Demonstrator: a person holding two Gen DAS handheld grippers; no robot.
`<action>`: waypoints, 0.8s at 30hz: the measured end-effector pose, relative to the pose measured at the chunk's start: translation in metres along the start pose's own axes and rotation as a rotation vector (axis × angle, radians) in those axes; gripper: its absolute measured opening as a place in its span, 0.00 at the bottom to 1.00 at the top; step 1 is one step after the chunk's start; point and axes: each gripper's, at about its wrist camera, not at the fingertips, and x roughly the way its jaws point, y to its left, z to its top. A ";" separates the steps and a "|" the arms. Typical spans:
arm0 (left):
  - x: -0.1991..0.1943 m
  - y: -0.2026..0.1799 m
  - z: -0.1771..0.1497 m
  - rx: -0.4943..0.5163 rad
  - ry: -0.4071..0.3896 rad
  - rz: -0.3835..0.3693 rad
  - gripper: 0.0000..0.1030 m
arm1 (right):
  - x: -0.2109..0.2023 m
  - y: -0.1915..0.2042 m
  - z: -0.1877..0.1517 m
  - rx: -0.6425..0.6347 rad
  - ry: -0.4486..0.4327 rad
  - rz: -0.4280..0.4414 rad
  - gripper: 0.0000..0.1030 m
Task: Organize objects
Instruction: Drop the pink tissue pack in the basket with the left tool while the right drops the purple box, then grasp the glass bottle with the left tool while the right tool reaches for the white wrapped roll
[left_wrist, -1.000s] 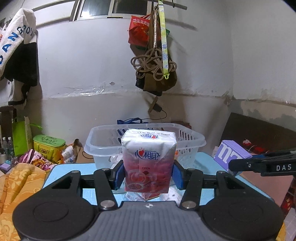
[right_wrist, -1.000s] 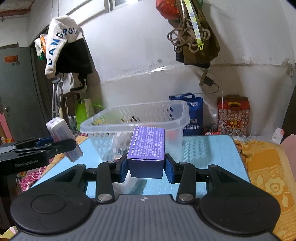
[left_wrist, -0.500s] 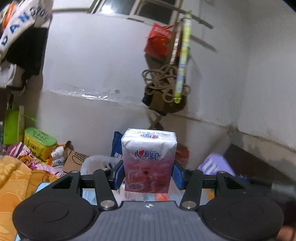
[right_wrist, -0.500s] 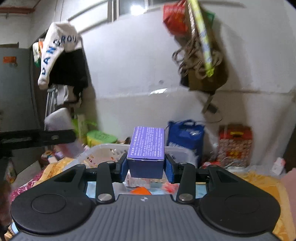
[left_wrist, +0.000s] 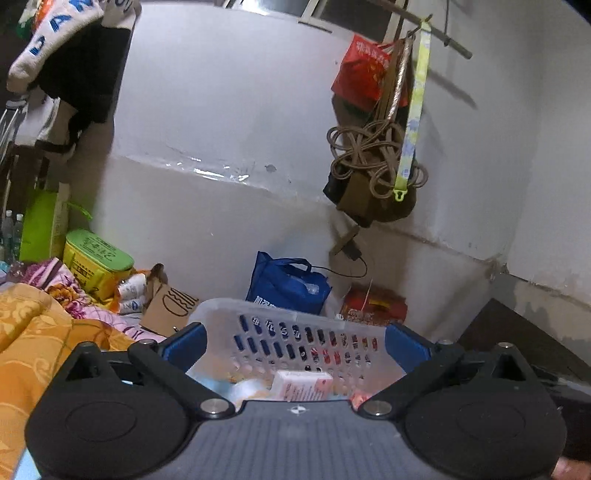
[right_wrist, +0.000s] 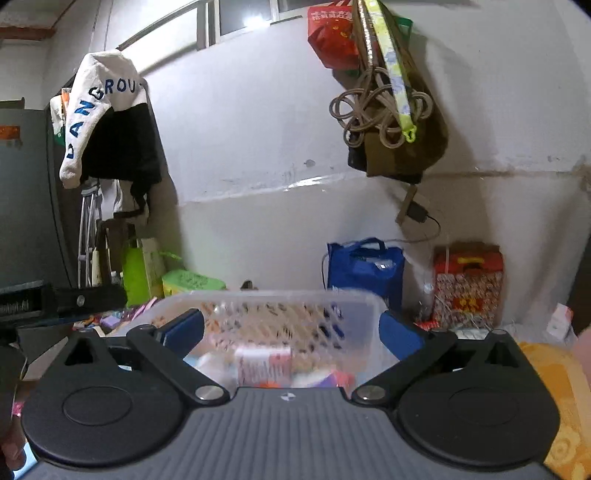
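Note:
A clear plastic basket (left_wrist: 295, 332) with slotted walls stands just ahead of both grippers; it also shows in the right wrist view (right_wrist: 280, 310). My left gripper (left_wrist: 295, 343) is open and empty above the basket's near side. A pink carton (left_wrist: 301, 386) lies inside the basket below it. My right gripper (right_wrist: 291, 332) is open and empty over the basket. The pink carton (right_wrist: 263, 363) and a purple box (right_wrist: 334, 378) lie blurred among other items inside.
An orange blanket (left_wrist: 33, 332) lies to the left and also shows at the right (right_wrist: 561, 398). A blue bag (left_wrist: 288, 286) and a red box (left_wrist: 375, 308) stand behind the basket. The left gripper's finger (right_wrist: 74, 297) shows at the left.
Both grippers have opened. The pink carton has left the left gripper and the purple box the right one; both now lie in the basket. Both cameras moved in over the basket.

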 end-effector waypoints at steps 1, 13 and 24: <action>-0.008 0.001 -0.003 0.009 0.010 -0.007 1.00 | -0.009 0.003 -0.005 -0.001 0.024 0.002 1.00; -0.009 0.011 -0.091 0.043 0.286 0.046 1.00 | -0.029 0.020 -0.088 0.018 0.314 0.051 1.00; 0.007 0.010 -0.111 0.032 0.380 0.126 0.98 | -0.034 0.010 -0.092 0.073 0.337 0.054 0.98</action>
